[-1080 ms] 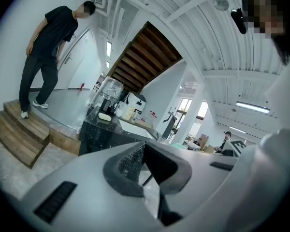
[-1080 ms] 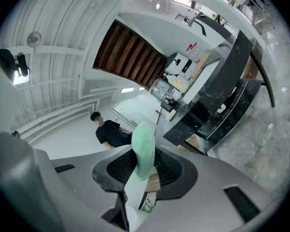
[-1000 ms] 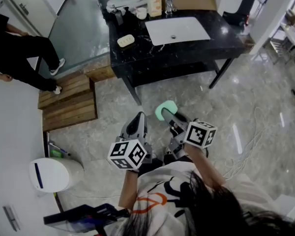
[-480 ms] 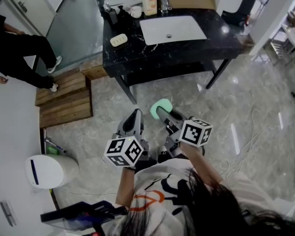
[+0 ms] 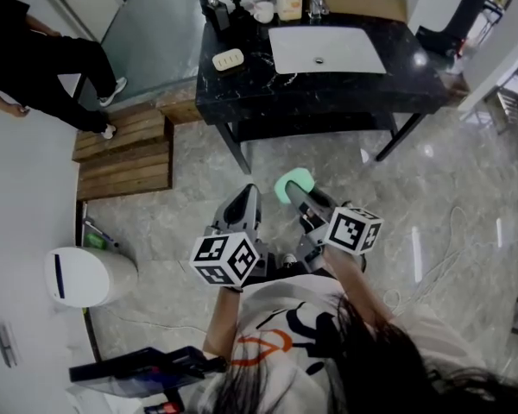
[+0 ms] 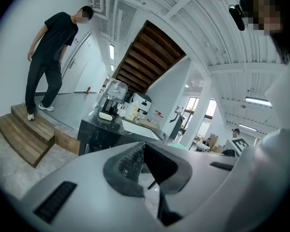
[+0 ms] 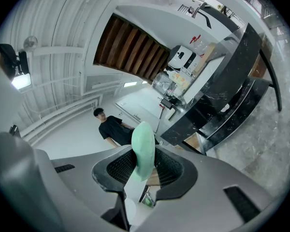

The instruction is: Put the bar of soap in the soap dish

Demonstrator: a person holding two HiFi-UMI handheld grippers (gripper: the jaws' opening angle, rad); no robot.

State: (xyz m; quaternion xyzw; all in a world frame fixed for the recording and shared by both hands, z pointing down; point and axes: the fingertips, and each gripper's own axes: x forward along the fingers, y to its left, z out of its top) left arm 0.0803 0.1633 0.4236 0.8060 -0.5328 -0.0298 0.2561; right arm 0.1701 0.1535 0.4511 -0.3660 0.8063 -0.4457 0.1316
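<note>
A pale green bar of soap (image 5: 293,182) sits clamped between the jaws of my right gripper (image 5: 297,190), held over the floor in front of the black marble table (image 5: 345,89). In the right gripper view the soap (image 7: 142,149) stands on edge between the ribbed pads. A cream soap dish (image 5: 229,59) rests on the table's left part, left of the white sink (image 5: 326,50); it also shows in the left gripper view as the soap dish (image 6: 105,115). My left gripper (image 5: 246,194) is beside the right one, shut with nothing in it (image 6: 142,152).
Bottles and a faucet (image 5: 315,5) crowd the table's back edge. Wooden steps (image 5: 121,158) lie to the left, a white bin (image 5: 86,276) lower left. A person in black (image 5: 43,59) stands at the upper left. A cable (image 5: 445,257) trails on the floor, right.
The head view has shifted, so the table sits a little further right in frame. Both grippers keep the same pose, the soap still held in the right one.
</note>
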